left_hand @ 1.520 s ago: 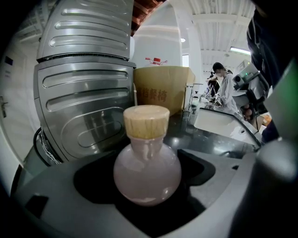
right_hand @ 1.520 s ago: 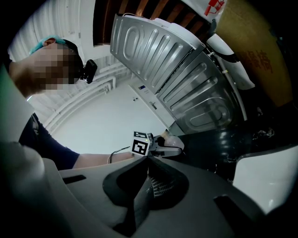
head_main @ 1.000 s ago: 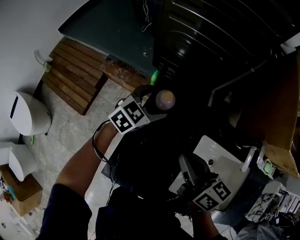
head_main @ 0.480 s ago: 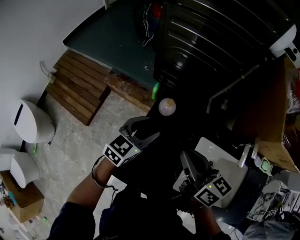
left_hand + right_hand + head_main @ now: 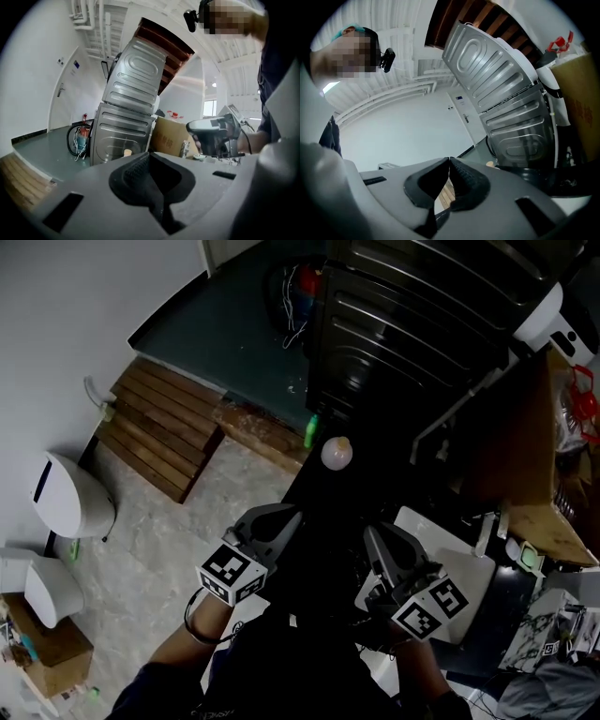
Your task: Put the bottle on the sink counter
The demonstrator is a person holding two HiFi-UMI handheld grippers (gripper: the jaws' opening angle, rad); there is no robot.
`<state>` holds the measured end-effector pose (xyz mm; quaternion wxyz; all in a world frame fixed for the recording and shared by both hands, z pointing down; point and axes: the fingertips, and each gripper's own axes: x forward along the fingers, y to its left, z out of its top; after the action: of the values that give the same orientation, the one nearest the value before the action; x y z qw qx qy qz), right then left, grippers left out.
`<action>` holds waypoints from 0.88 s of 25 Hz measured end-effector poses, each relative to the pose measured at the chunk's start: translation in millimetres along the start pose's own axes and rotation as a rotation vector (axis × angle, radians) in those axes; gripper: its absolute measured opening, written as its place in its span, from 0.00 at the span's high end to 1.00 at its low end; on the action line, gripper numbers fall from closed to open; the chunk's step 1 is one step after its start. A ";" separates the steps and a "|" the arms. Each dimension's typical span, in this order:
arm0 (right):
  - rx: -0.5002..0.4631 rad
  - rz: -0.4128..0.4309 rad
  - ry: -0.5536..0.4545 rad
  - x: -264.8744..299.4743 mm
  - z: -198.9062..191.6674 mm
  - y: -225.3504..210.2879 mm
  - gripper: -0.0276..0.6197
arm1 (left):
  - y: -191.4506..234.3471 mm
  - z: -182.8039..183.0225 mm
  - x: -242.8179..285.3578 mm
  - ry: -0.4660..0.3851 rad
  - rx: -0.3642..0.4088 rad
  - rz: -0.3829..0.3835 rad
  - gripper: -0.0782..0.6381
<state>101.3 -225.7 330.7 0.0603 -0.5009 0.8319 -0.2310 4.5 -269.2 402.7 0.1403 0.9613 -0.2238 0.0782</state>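
The bottle [image 5: 336, 453] shows from above as a pale round top; it stands free on the dark counter [image 5: 323, 512] beside the white sink basin [image 5: 466, 570]. My left gripper [image 5: 287, 517] hangs a short way before the bottle, nearer to me. It is shut with nothing between its jaws, which meet tip to tip in the left gripper view [image 5: 149, 157]. The bottle is a small beige spot far ahead there [image 5: 127, 152]. My right gripper [image 5: 371, 536] hovers by the basin's left rim, also shut and holding nothing [image 5: 449, 160].
A tall dark metal appliance [image 5: 412, 315] stands behind the counter. A faucet [image 5: 485, 532] rises at the basin's far side and a cardboard box [image 5: 534, 451] sits to the right. On the floor are a green bottle [image 5: 310, 430], a wooden pallet [image 5: 159, 423] and a white bin [image 5: 73, 495].
My left gripper stood open by the bottle; it has since drawn back toward me and shut. The bottle stays standing on the counter. The right gripper has barely moved.
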 end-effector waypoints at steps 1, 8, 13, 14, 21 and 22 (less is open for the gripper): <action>-0.008 -0.001 -0.001 -0.9 1.1 2.3 0.92 | -2.6 3.3 -4.1 -0.010 -0.003 -0.004 0.88; -0.057 -0.001 -0.013 -8.2 2.2 23.4 0.92 | -20.7 31.2 -27.8 -0.053 0.044 -0.034 0.88; -0.104 0.003 -0.014 -10.0 3.6 37.5 0.92 | -32.0 43.4 -40.0 -0.074 0.054 -0.040 0.88; -0.111 0.006 -0.014 -10.6 3.9 39.3 0.92 | -33.6 45.0 -41.8 -0.077 0.058 -0.038 0.88; -0.126 0.031 -0.013 -11.7 -0.3 53.2 0.92 | -36.4 46.5 -54.0 -0.075 0.067 -0.032 0.88; -0.131 0.032 -0.011 -11.4 -0.8 54.6 0.92 | -36.4 47.2 -55.3 -0.079 0.066 -0.033 0.88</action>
<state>62.6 -194.2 305.7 0.0357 -0.4914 0.8529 -0.1725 -24.0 -229.7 337.6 0.1007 0.9713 -0.2108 0.0452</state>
